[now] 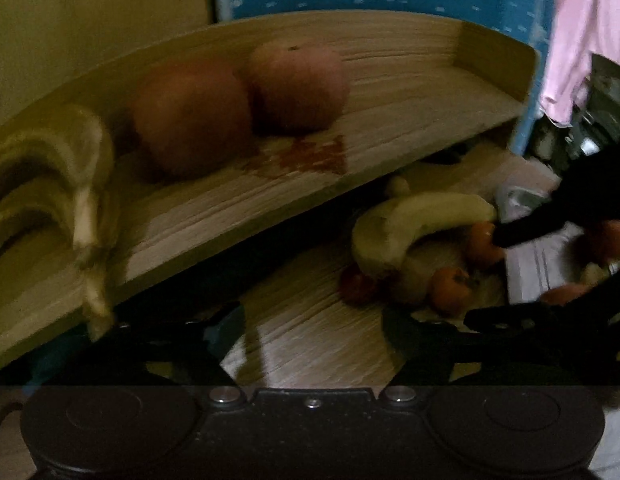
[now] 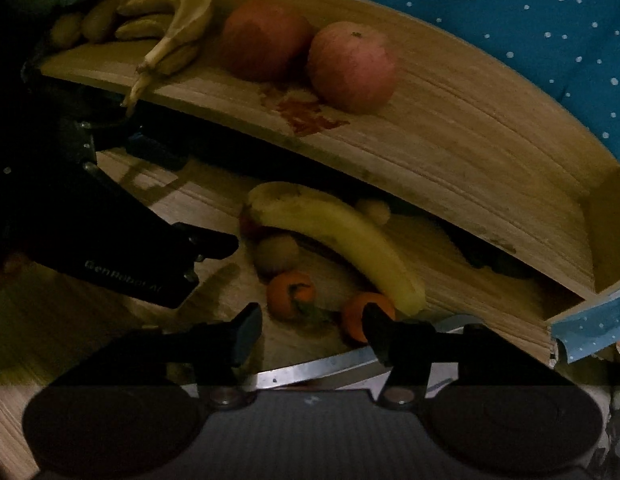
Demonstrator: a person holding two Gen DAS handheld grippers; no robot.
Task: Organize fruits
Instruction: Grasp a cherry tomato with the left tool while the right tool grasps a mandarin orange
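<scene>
Dim shot. Fruit pile sits mid-frame in right wrist view, on the wooden table (image 2: 121,184) under the raised shelf (image 2: 450,128): one big banana (image 2: 342,236), two small oranges, nearer-left orange (image 2: 290,294) and right orange (image 2: 368,312), plus a roundish pale fruit (image 2: 277,256).

Right gripper (image 2: 310,332) at bottom centre, fingers partly apart, nothing pinched; right finger (image 2: 380,330) overlaps the right orange, contact unclear.

Left gripper (image 1: 314,336), bottom of left wrist view, fingers (image 1: 225,320) roughly half apart over bare table, empty.

Handling, prob.: oranges light, firm, round, so roll easily; pinch across widest part, gently. Banana soft, bruises; take mid-body across the curve, not the tip. Apples (image 2: 352,68) and banana bunch (image 2: 169,24) on shelf: apples heavier, smooth, may slip.
</scene>
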